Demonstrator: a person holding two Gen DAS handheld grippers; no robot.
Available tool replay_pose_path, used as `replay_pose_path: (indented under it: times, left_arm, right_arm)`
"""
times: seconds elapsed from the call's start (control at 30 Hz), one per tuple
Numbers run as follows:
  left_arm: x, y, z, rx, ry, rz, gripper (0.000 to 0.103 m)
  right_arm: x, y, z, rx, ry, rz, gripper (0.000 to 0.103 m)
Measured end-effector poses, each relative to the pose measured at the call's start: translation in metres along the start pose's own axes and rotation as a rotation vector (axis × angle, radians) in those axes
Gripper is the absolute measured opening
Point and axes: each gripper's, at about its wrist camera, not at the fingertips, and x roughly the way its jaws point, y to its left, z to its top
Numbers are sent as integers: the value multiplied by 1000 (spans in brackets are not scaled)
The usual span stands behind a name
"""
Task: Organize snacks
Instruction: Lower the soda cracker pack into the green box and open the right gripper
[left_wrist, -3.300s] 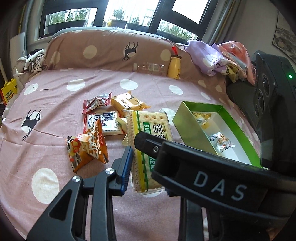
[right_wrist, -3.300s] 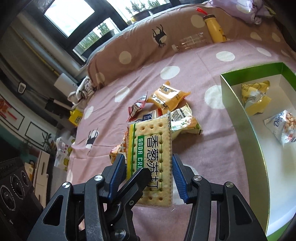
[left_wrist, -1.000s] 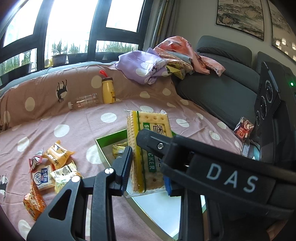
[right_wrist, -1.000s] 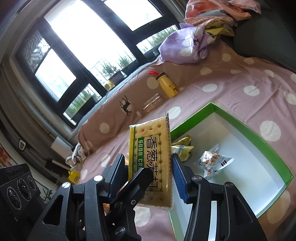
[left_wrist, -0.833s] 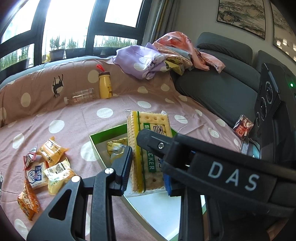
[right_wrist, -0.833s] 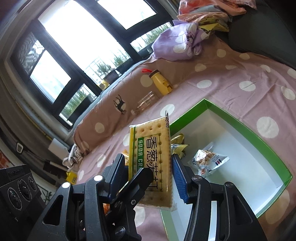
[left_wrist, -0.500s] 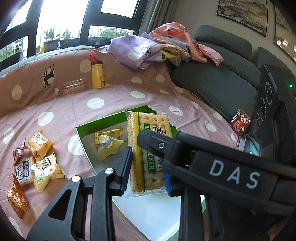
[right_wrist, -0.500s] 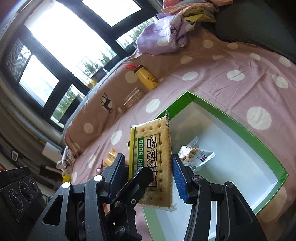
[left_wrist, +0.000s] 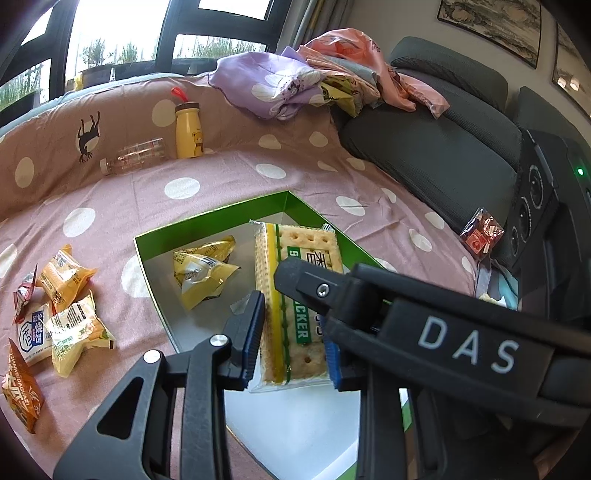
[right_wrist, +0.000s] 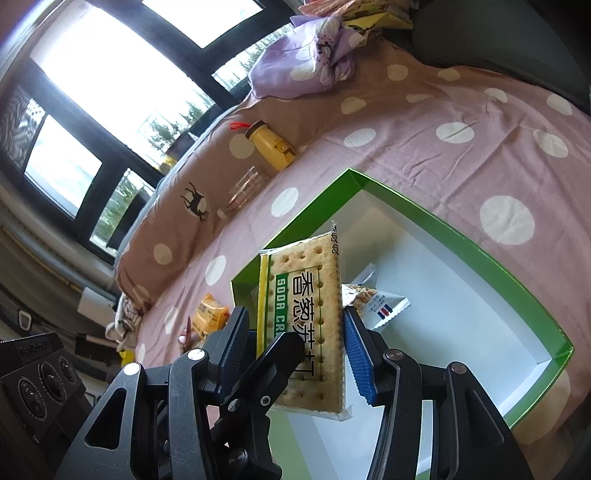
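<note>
Right now the left gripper (left_wrist: 291, 332) pinches a clear-wrapped rectangular packet of soda crackers with green and yellow print (left_wrist: 306, 240), its blue ribbed pads (left_wrist: 255, 332) pressed against the two long edges. The right gripper (right_wrist: 295, 343) closes on the same packet from the other face. Its right pad (right_wrist: 356, 354) touches the wrapper edge, while the left pad sits just beside the other edge, partly hidden by a black finger of the left gripper. The packet is held lengthwise over a shallow rectangular cardboard box with green walls and a white floor (left_wrist: 221, 218), which lies on a pink bedspread with white polka dots (left_wrist: 221, 173). Inside the box two crumpled yellow foil snack packets (left_wrist: 203, 269) lie near one corner, and the right wrist view shows a small clear packet of nuts (right_wrist: 380, 302) just beyond the crackers. Outside the box, to its left, a loose cluster of yellow, white and orange snack packets (left_wrist: 70, 321) rests on the bedspread. Farther back a yellow bottle with a red strap (left_wrist: 187, 129) stands next to a clear plastic bottle lying on its side (left_wrist: 133, 155). A small red wrapped packet (left_wrist: 482, 236) sits by the dark grey sofa (left_wrist: 443, 147).
</note>
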Motion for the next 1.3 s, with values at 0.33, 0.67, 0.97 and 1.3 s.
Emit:
replay_pose_path:
  times: [0.33,0.67,0.97,1.3]
  left_arm:
    - [13,-2,-3,-6,44,3,26]
    - [24,-1,-4,-27,96,10,25]
    - [30,0,-6,-32,127,25,23]
    - [33,5,-8,-51,151,29,22]
  right_arm:
    - [11,-9,1,29,47,-52,55]
    - [19,-16,1,46,79,-91,55]
    - [28,-21,2,60,111,-105,55]
    - [35,-18,-1,47,135,-128,55]
